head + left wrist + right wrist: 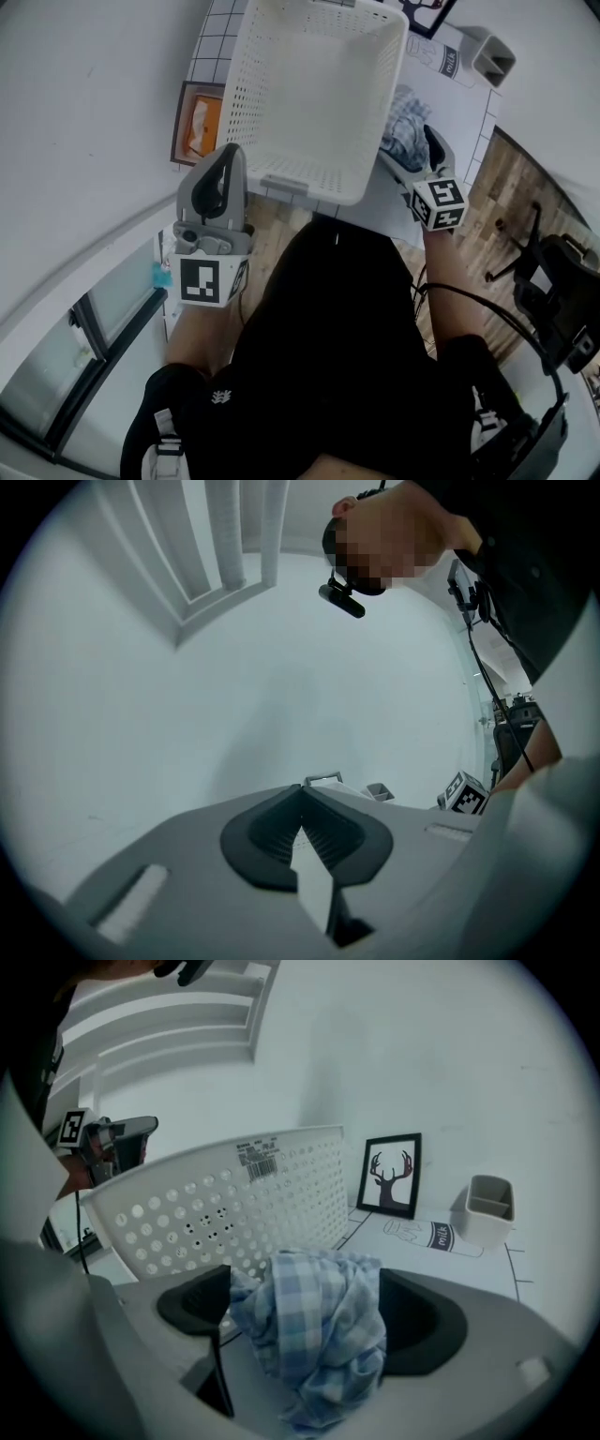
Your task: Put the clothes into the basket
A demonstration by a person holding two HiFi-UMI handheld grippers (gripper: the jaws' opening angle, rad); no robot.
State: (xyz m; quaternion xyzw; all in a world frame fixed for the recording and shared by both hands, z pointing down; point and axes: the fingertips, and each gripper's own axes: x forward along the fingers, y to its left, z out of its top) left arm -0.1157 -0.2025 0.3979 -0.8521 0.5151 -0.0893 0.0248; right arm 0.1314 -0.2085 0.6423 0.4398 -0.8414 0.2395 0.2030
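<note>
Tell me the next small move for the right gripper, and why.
Probably close the right gripper on the blue checked cloth: it sits bunched between the open jaws, beside the white basket, not in it.

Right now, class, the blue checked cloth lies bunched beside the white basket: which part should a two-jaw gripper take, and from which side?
Take the tall bunched middle of the blue checked cloth, squeezing across its width. Come from the person's side, where the right gripper stands with open jaws either side of it; the white basket wall crowds the far left side.
</note>
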